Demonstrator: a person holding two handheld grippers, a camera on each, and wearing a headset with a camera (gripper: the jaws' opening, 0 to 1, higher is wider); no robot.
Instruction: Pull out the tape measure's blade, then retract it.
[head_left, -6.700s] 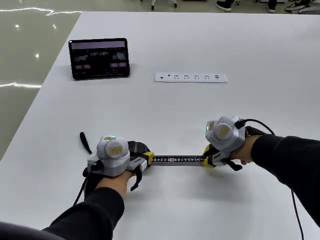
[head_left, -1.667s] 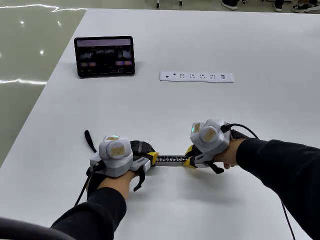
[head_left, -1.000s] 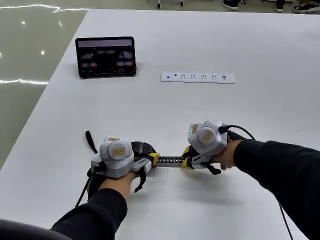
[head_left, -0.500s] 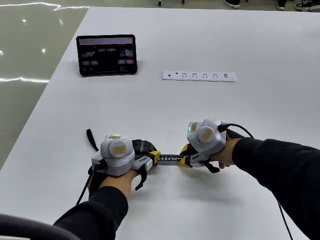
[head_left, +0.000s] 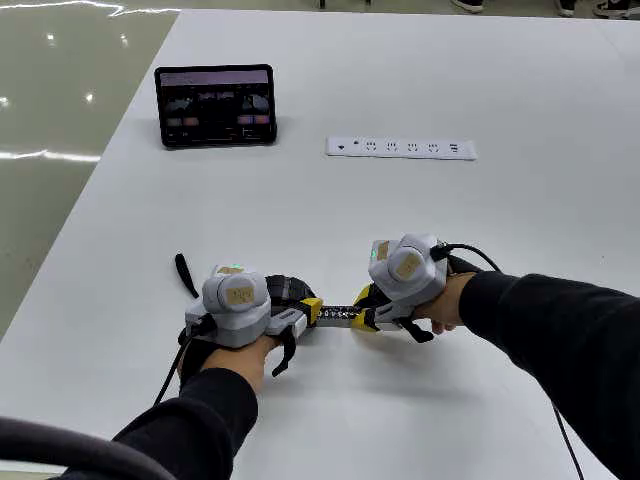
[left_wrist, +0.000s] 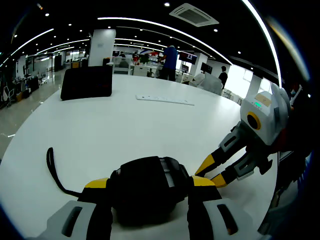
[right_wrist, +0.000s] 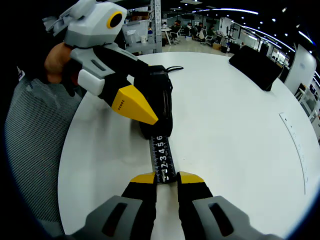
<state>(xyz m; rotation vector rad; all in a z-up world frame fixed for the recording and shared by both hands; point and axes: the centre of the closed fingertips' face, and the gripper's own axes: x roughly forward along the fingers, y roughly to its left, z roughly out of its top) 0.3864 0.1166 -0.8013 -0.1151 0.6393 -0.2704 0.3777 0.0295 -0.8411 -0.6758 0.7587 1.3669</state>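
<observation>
Toward table (head_left: 450, 90) left edge: left tongs (head_left: 305, 315) grip case (head_left: 283, 292), right tongs (right_wrist: 165, 177) blade (right_wrist: 161, 152)

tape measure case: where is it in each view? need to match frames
Head view: tape measure case, lower centre-left on the table.
Left gripper view: tape measure case, bottom centre, clamped between that view's own jaws.
Right gripper view: tape measure case, upper centre-left, at the far end of the blade.
Landmark: tablet upper left in head view; tablet upper left in left gripper view; tablet upper right in right gripper view.
</observation>
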